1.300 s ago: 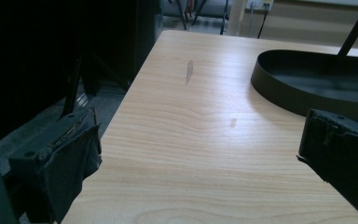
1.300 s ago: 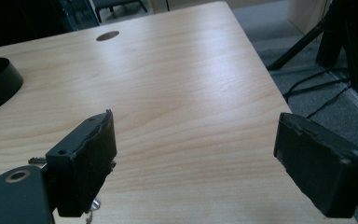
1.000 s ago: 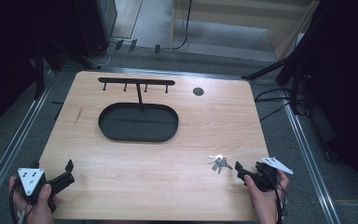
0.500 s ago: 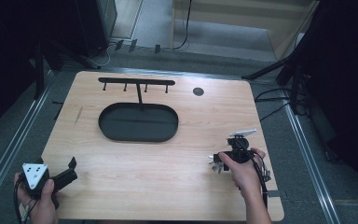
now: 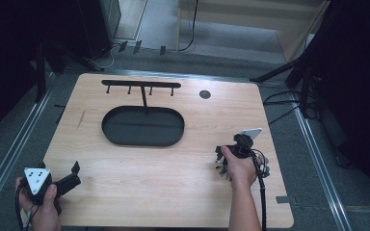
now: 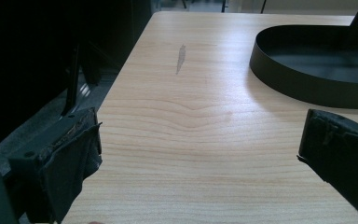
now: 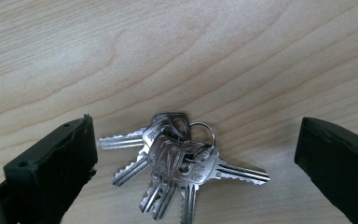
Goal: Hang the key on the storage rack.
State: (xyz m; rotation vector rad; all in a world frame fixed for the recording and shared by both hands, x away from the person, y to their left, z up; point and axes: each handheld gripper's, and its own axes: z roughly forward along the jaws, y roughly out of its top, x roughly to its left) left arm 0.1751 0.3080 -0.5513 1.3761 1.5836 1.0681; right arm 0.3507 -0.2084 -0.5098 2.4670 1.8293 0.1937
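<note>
My right gripper (image 7: 193, 154) hangs over the keys (image 7: 177, 161), jaws spread wide to either side of the bunch, touching nothing. The keys lie flat on the wooden table (image 5: 173, 168), right of centre and toward the near edge. Bare wood lies on every side of them. My left gripper (image 5: 72, 175) sits at the near left corner, jaws apart and empty, close to the table's left edge. The black oval tray (image 5: 142, 126) sits left of centre, with a hook rack (image 5: 140, 85) standing behind it.
</note>
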